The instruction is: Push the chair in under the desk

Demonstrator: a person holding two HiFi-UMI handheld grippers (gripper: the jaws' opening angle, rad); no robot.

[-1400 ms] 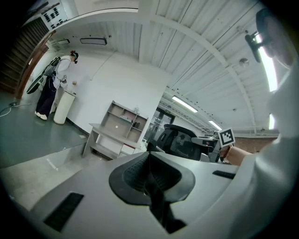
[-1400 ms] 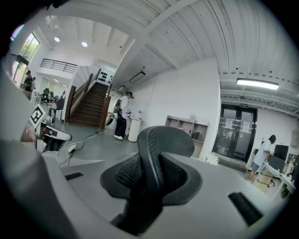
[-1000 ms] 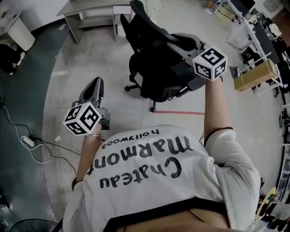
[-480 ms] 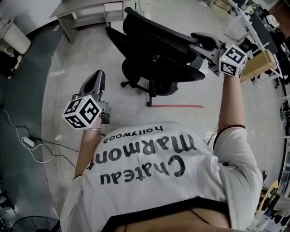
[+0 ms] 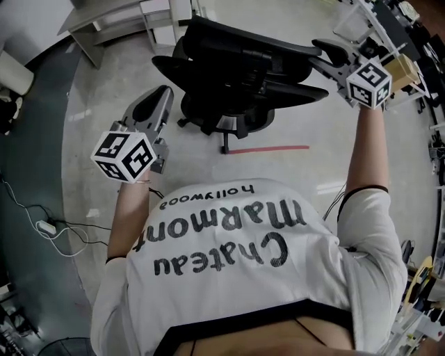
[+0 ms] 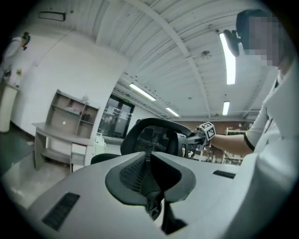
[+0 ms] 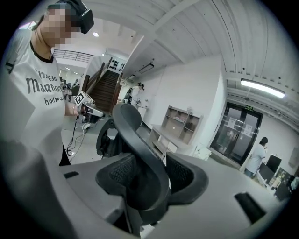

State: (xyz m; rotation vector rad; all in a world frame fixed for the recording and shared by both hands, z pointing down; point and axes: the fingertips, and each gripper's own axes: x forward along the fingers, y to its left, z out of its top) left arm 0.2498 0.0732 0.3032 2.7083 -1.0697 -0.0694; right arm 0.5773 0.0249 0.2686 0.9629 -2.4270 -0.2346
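Held the left gripper out over bare floor, jaws pressed together with nothing between them. Saw the same in the left gripper view, the two fingers meeting in one seam. Held the right gripper higher, at the end of an outstretched arm, jaws opening and spread wide about the black rim at the top of the chair back. Caught that rim in the right gripper view running up between the pads, close against the left one, with a sliver of light before the right one. Made out no firm press on either side.

Found the chair just ahead and to the right of the left gripper's tips, apart from them, its seat on the desk side. Spotted a red strip on the floor, down and to the left of the right gripper, just behind the chair's wheeled base.

Placed the desk beyond the chair from both grippers, ahead and slightly left of the left one, with a small shelf unit on top and white drawers at its end. Found the chair short of it, not tucked under.

Noticed a cable and power strip well off to the left gripper's left, on darker floor. Farthest past the right gripper, made out glass doors and a person standing by them.
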